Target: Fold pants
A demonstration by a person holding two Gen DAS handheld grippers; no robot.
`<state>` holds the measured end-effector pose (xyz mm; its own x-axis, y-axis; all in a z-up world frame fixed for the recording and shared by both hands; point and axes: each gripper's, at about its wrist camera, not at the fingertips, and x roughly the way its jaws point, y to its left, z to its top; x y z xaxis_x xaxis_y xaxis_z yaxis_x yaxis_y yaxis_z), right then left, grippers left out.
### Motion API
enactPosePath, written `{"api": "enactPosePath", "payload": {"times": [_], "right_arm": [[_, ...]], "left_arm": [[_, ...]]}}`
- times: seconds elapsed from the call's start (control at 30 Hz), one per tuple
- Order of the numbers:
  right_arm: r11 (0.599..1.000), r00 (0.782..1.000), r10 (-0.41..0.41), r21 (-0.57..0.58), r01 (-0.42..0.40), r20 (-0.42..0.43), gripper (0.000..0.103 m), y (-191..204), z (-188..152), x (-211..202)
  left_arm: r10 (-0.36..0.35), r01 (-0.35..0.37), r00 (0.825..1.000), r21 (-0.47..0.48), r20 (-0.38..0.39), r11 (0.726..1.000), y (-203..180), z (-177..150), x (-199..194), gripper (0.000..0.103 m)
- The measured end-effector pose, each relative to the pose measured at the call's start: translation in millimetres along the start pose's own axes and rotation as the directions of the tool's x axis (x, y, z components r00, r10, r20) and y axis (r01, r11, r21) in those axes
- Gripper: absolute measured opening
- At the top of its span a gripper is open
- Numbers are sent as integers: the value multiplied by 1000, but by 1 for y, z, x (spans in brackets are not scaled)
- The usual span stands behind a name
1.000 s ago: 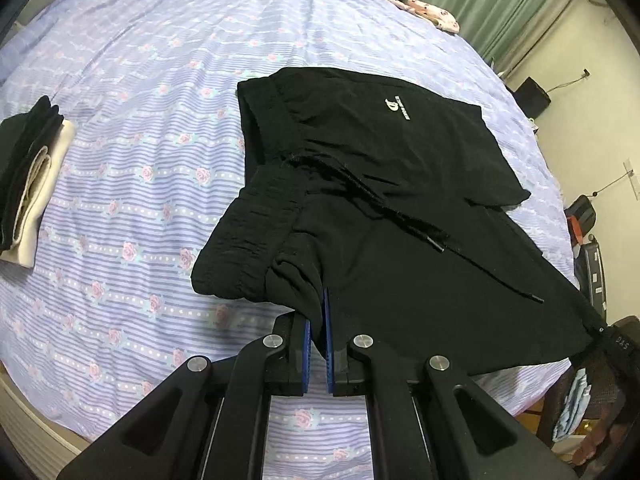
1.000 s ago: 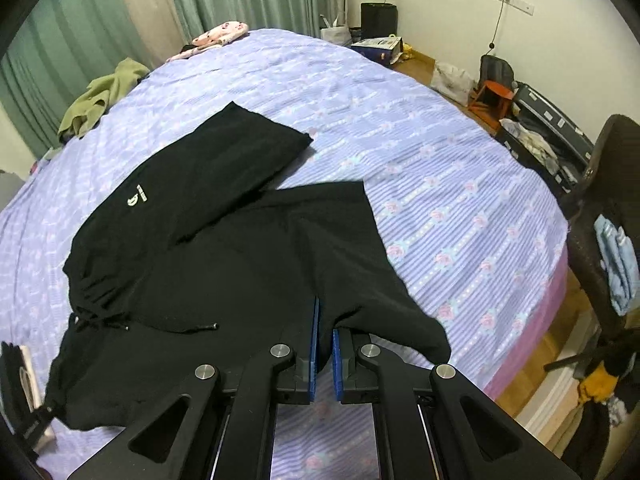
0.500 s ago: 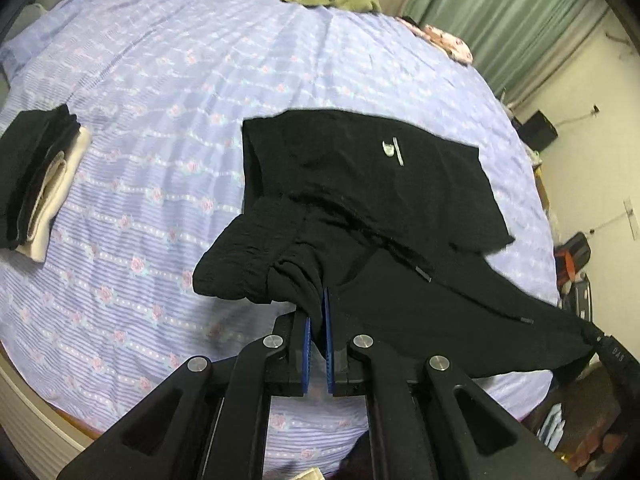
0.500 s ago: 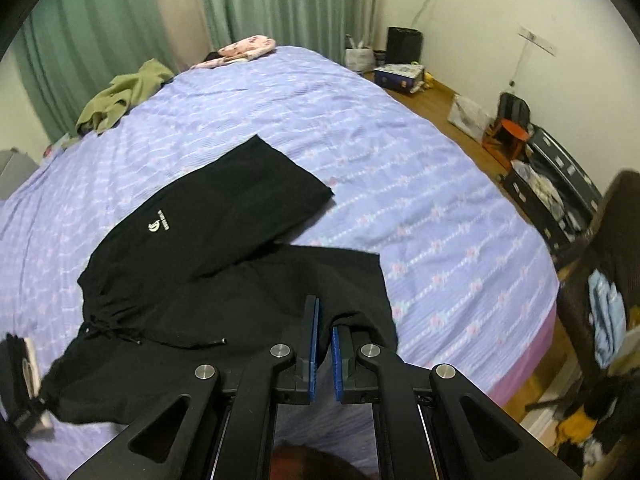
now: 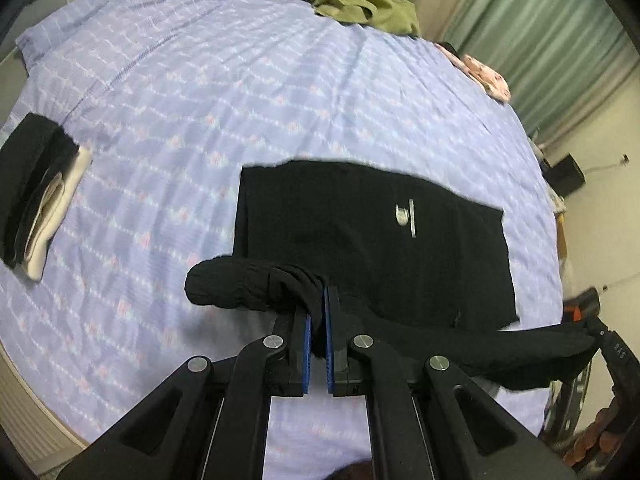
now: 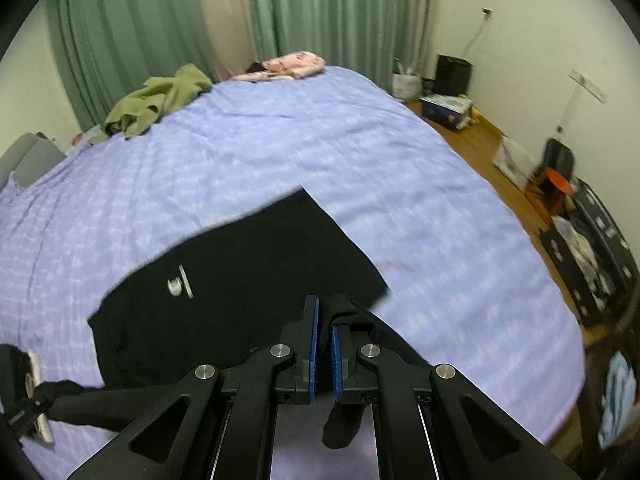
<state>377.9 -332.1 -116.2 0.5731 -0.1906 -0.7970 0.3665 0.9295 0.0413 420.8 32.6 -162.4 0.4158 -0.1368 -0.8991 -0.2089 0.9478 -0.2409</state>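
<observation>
Black shorts-length pants (image 5: 360, 240) with a small white logo (image 5: 404, 216) lie on the lilac flowered bed sheet (image 5: 200, 100). One leg lies flat on the bed; the other half is lifted off it. My left gripper (image 5: 318, 308) is shut on the bunched waistband end. My right gripper (image 6: 323, 320) is shut on the hem of the raised leg (image 6: 344, 320), and the fabric stretches taut between the two. In the right wrist view the flat leg (image 6: 240, 280) lies just beyond the fingers.
A folded stack of black and cream clothes (image 5: 36, 196) sits at the bed's left edge. An olive garment (image 5: 356, 4) and a pink floral cloth (image 5: 488, 76) lie at the far side by green curtains (image 6: 160, 20). Right of the bed are wooden floor and clutter (image 6: 580, 232).
Both grippers have risen and drawn back toward the near edge, lifting the near half of the pants off the bed and pulling it taut. The flat leg has slid nearer.
</observation>
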Motion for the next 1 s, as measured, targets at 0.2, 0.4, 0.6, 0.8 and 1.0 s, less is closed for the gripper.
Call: {"api": "enactPosePath", "payload": {"times": [0.2, 0.4, 0.6, 0.8, 1.0], "right_arm": [[998, 999, 48, -40, -48, 9, 6, 26, 51, 69], [992, 996, 66, -101, -71, -56, 6, 53, 83, 159], [985, 992, 64, -154, -79, -105, 6, 71, 97, 219], [970, 992, 46, -232, -72, -116, 6, 93, 101, 254], [964, 992, 48, -255, -78, -120, 6, 103, 104, 267]], "left_arm": [[46, -46, 999, -14, 6, 999, -17, 49, 51, 7], [106, -107, 994, -18, -34, 994, -26, 85, 112, 8], [163, -165, 984, -18, -67, 986, -26, 100, 155, 10], [182, -180, 977, 26, -110, 983, -22, 109, 177, 26], [170, -152, 979, 149, -117, 977, -34, 104, 155, 38]]}}
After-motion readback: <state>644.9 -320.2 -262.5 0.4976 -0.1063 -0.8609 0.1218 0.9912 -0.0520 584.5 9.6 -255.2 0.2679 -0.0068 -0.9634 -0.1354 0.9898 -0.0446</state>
